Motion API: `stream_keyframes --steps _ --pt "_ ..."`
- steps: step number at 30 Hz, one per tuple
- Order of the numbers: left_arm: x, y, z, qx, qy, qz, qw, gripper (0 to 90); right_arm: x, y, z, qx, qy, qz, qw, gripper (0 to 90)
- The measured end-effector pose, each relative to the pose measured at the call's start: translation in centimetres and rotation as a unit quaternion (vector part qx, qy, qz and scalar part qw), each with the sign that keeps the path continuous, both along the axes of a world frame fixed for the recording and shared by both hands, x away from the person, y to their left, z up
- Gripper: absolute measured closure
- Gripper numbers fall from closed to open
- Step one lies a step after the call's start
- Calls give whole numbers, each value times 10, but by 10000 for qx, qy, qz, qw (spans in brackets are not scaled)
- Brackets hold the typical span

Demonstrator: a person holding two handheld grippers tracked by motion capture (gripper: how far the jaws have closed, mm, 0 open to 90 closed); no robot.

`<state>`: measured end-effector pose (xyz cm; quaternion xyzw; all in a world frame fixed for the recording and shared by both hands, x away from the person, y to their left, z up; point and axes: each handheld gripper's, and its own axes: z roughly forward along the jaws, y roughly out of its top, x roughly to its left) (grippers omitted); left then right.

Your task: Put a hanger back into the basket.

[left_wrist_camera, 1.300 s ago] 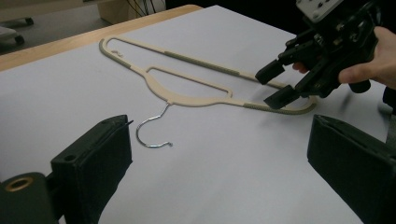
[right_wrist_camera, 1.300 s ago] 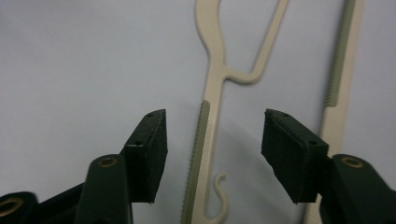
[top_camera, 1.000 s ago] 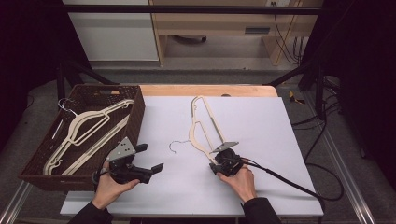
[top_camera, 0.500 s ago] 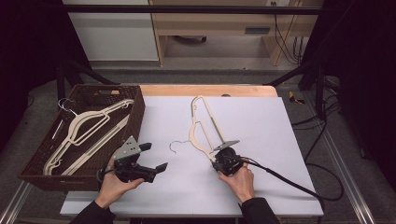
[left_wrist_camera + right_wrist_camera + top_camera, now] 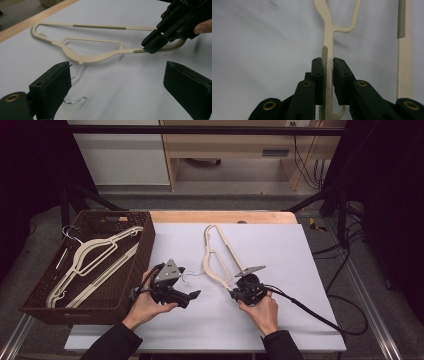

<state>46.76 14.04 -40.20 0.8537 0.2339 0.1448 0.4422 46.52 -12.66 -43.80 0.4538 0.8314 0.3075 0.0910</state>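
High view: left gripper (image 5: 192, 295) has slid right toward the hanger (image 5: 216, 257) hook, jaws wide apart. Right gripper (image 5: 235, 293) stays clamped on the hanger's arm, so a two-handed lift looks near.

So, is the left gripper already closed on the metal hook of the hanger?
No, the left gripper has its jaws wide apart, and the metal hook lies free on the table beside one jaw.
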Motion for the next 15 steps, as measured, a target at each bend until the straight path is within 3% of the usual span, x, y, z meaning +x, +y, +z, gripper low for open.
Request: stream_keyframes --steps 4,8,12,15 --pt "10 -12 -5 187 -45 -50 9998 83 -2 -4 7 50 -2 14 10000 796" --pt "22 -18 -12 228 -20 9 9997 117 -3 -5 10 46 -11 7 10000 796" --pt "36 -15 -21 284 158 181 9993 188 -3 -7 12 51 -39 57 10000 796" --pt "50 -13 -30 272 416 250 9984 237 -3 -7 12 43 -34 62 10000 796"
